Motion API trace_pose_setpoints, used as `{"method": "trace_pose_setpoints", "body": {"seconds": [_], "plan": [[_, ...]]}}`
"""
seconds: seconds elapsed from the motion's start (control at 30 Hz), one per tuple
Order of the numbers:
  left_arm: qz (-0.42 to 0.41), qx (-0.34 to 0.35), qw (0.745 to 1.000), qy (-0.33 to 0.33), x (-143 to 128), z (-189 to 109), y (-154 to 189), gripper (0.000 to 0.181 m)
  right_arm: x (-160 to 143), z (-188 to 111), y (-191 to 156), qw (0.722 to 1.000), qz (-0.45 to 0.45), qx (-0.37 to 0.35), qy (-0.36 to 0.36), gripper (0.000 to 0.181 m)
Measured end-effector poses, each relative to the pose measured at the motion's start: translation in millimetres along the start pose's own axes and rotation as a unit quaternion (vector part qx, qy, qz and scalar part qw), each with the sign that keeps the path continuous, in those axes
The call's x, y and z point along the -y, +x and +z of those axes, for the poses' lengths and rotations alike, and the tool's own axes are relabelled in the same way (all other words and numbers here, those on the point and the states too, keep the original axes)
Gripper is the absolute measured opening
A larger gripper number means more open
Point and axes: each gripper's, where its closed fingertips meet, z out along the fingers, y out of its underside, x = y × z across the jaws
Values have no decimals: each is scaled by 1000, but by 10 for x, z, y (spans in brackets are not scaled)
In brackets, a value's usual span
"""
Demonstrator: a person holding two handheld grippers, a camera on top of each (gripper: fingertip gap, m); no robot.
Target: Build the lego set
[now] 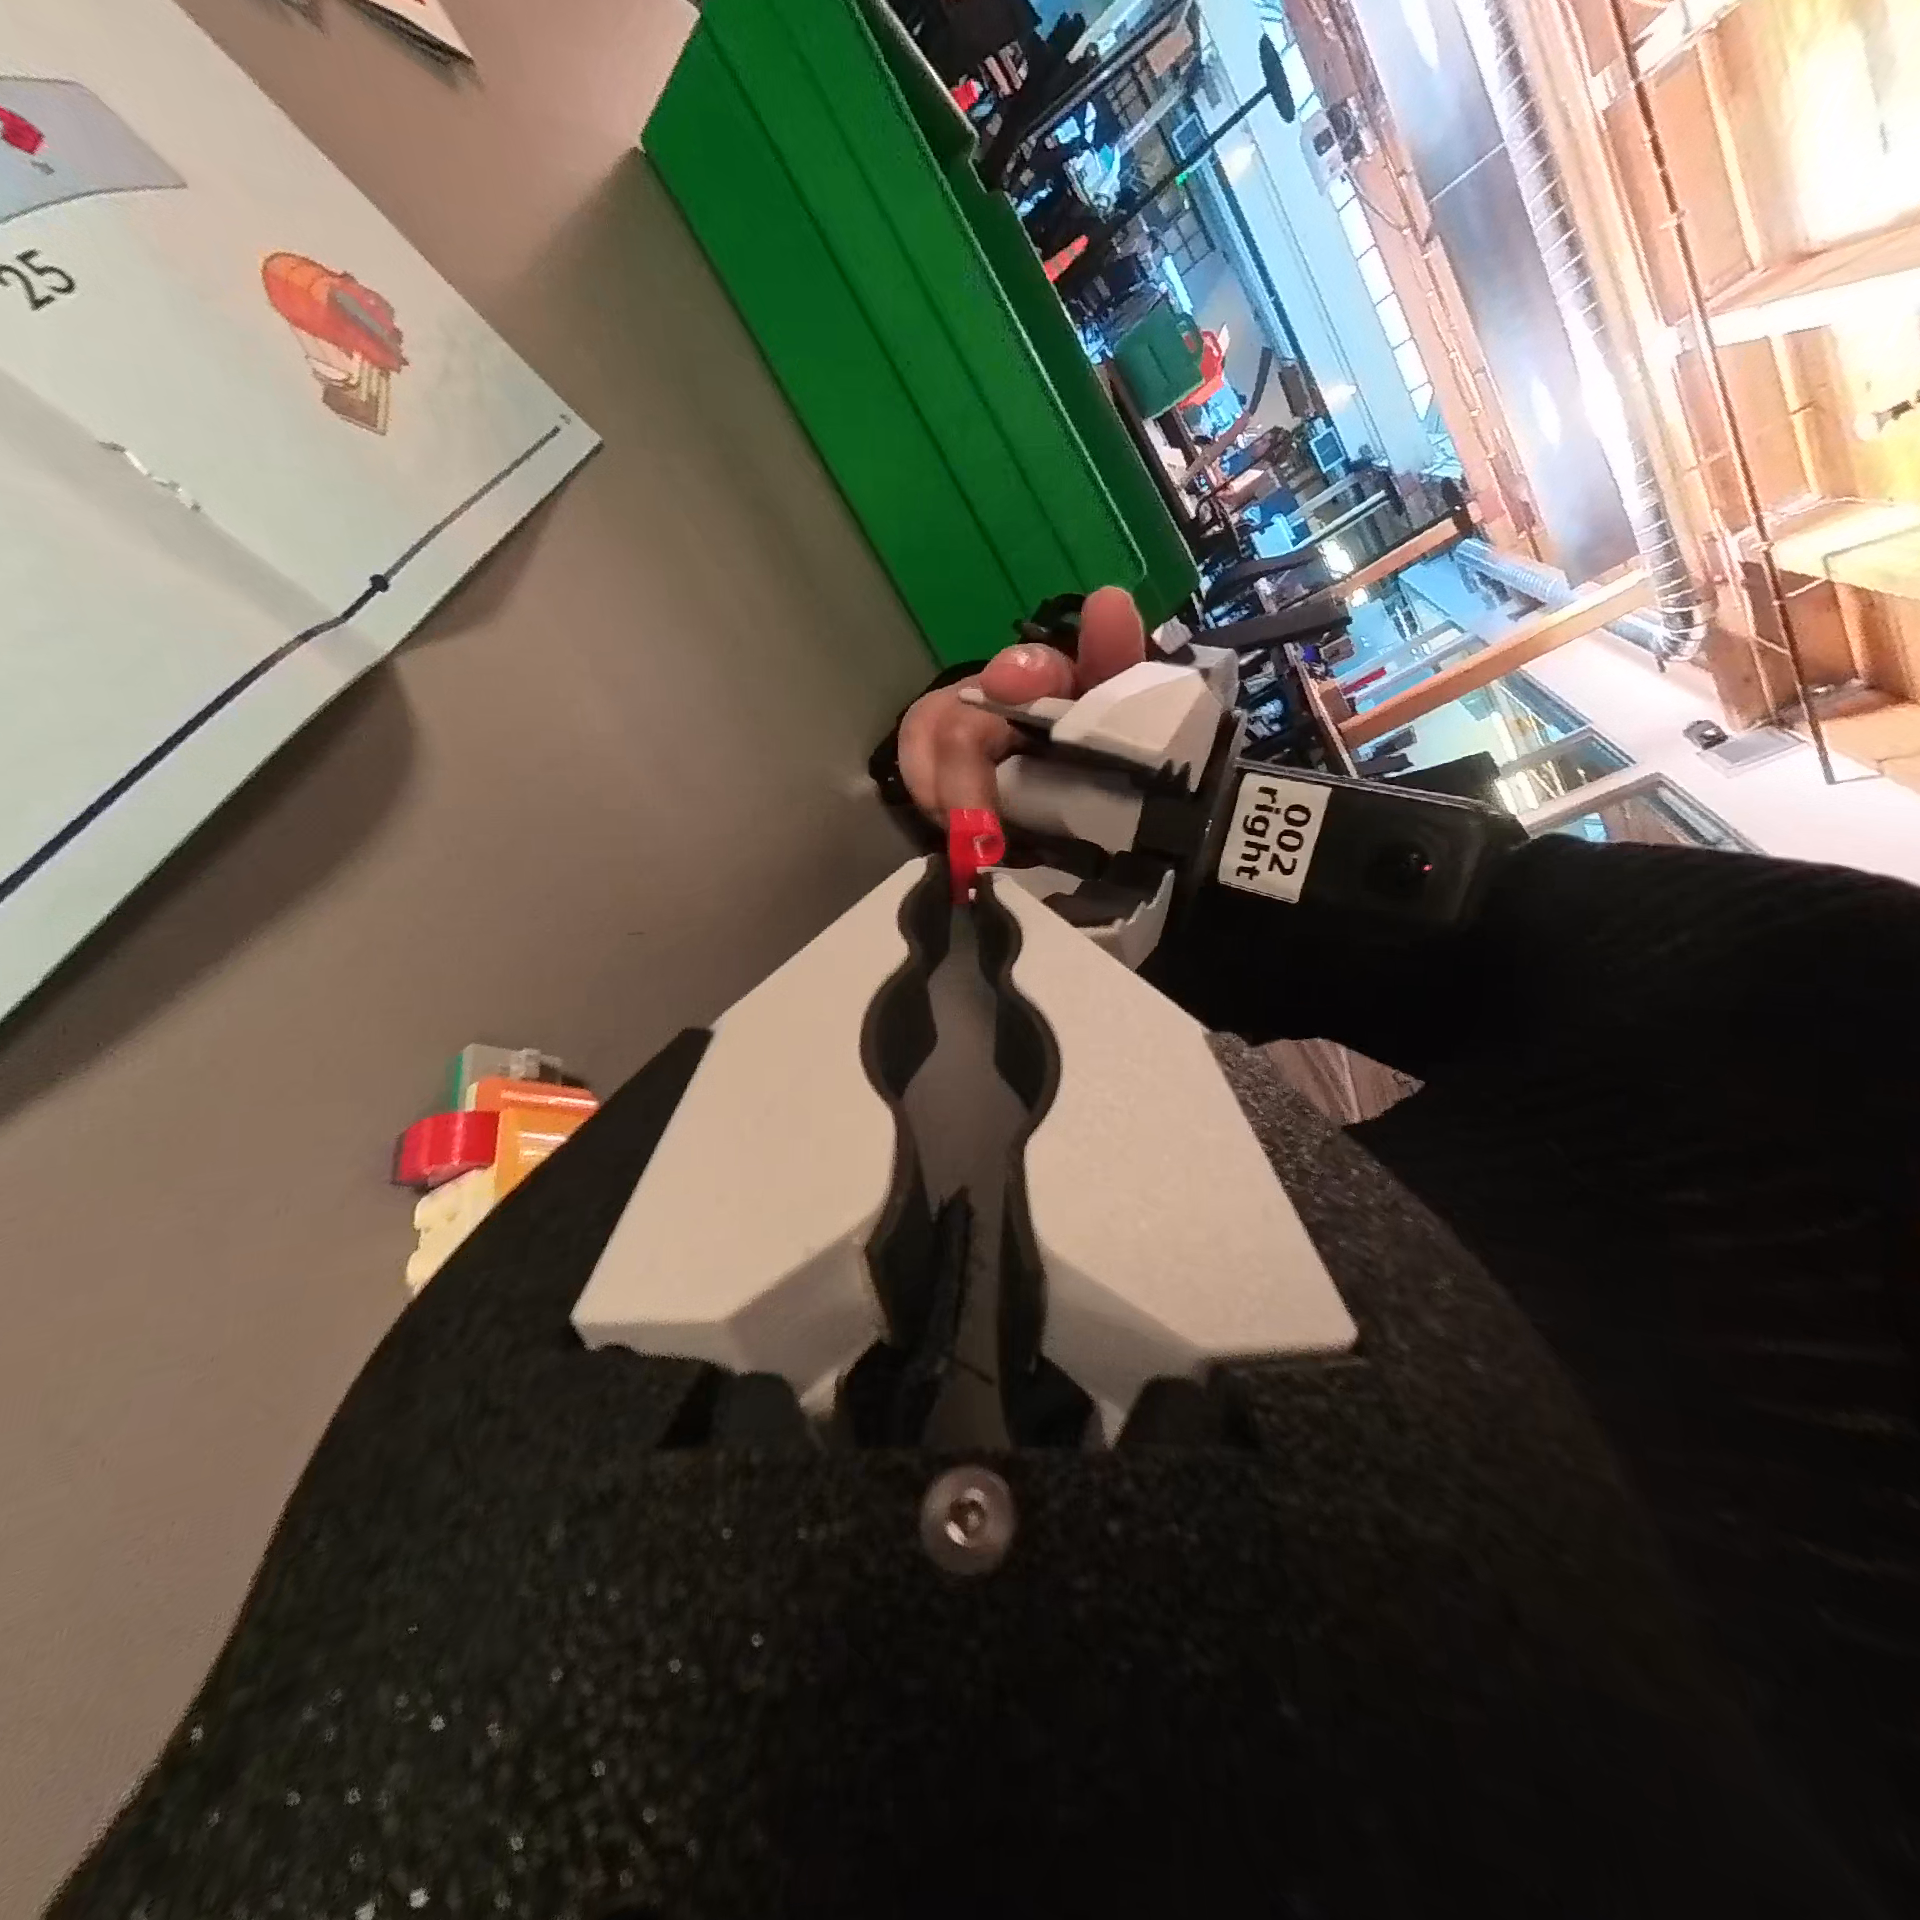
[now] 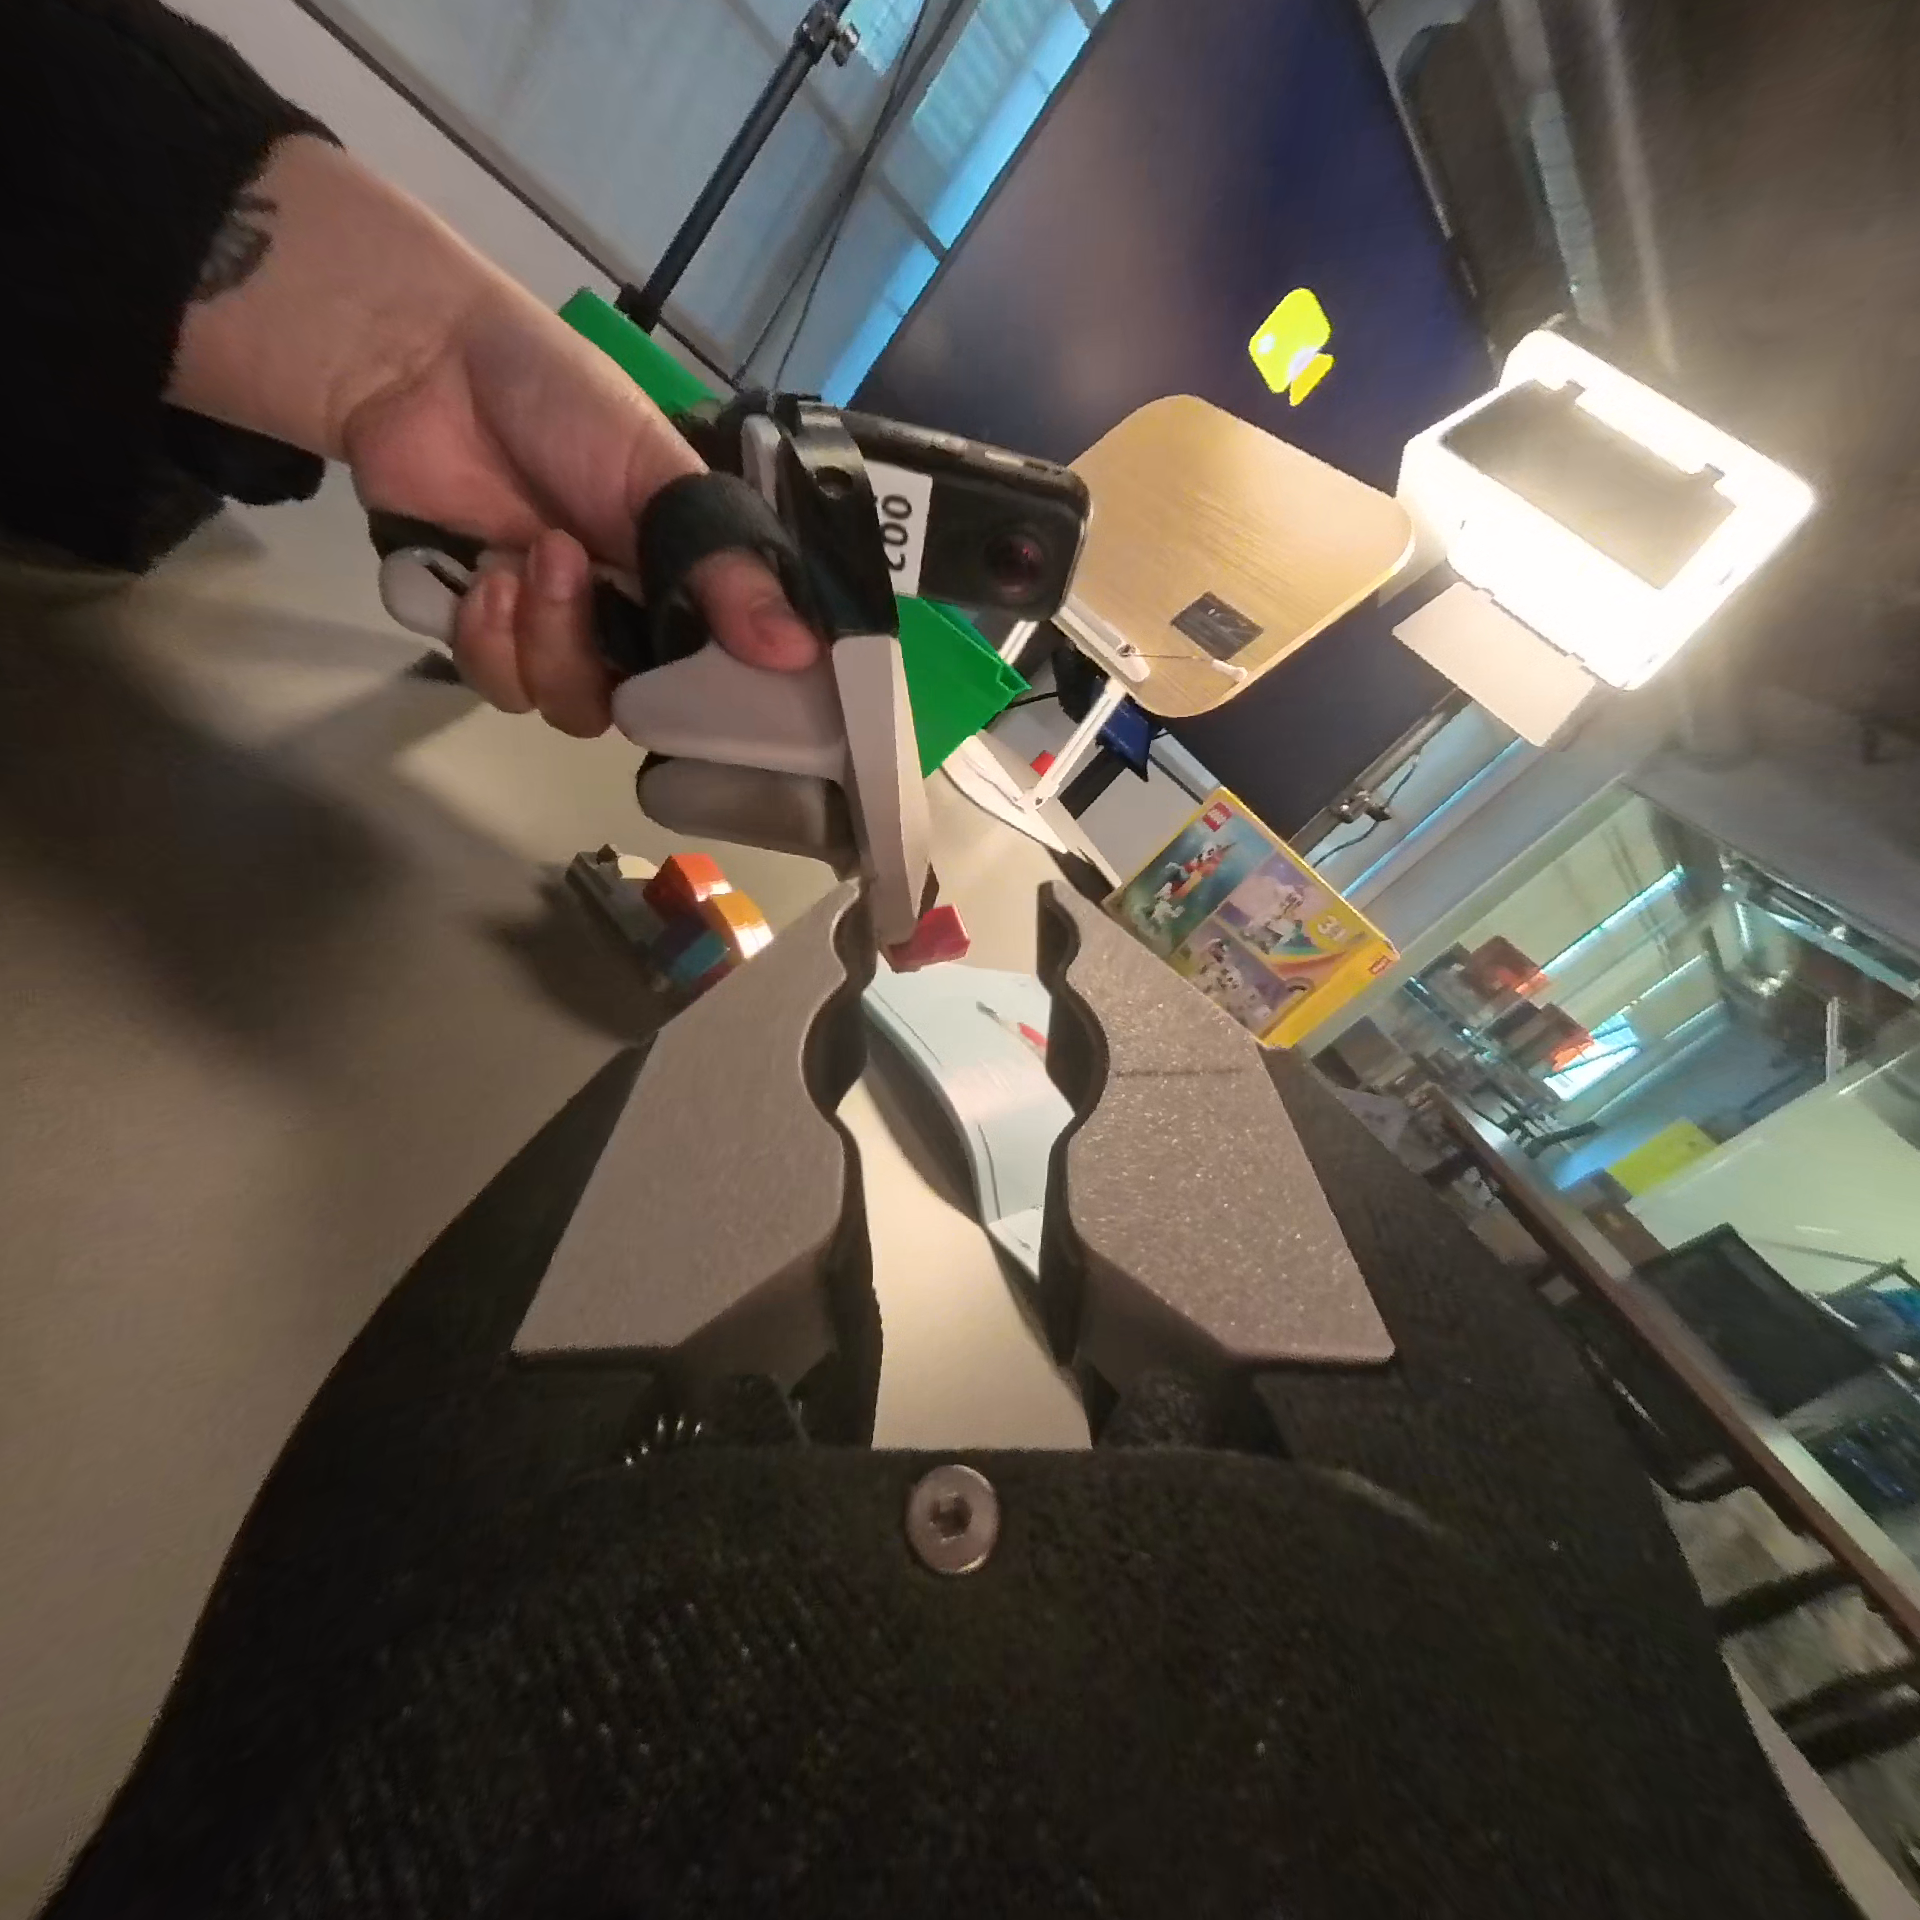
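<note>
My left gripper [image 1: 964, 878] is shut on a small red lego piece [image 1: 971, 844], pinched at the very fingertips and held in the air above the table. My right gripper [image 2: 948, 899] is open. The red piece [image 2: 932, 935] sits in the gap between its fingertips, closer to the left finger, with no clear contact. The right gripper also shows in the left wrist view [image 1: 1101, 821], facing the left one with its jaws spread. The partly built orange, red and white lego model [image 1: 488, 1132] stands on the table; it also shows in the right wrist view [image 2: 707, 925].
The open instruction booklet [image 1: 208, 416] lies on the grey table [image 1: 623, 727], and also shows under the right gripper [image 2: 966, 1070]. A green bin [image 1: 883, 312] stands at the table's far side. A yellow lego box [image 2: 1247, 914] stands beyond the booklet. My two grippers' fingertips are within a few centimetres of each other.
</note>
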Motion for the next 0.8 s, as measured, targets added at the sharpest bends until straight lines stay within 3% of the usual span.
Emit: {"method": "trace_pose_setpoints", "body": {"seconds": [0.3, 0.53, 0.6, 0.7, 0.8], "plan": [[18, 16, 1000, -13, -57, 19, 5, 2, -73, 16, -105, 999, -26, 25, -20, 20], [103, 109, 989, -7, 45, -196, -136, 2, -121, 9, -160, 998, -27, 42, -32, 24], [155, 185, 970, -22, 91, -423, -291, 2, -128, 8, -131, 999, -18, 37, -35, 26], [253, 305, 914, -86, 109, -835, -520, 2, -144, 15, -66, 999, -18, 18, -37, 26], [300, 336, 871, -195, -65, -1062, -663, 2, -162, 24, -38, 999, -24, 9, -41, 25]]}}
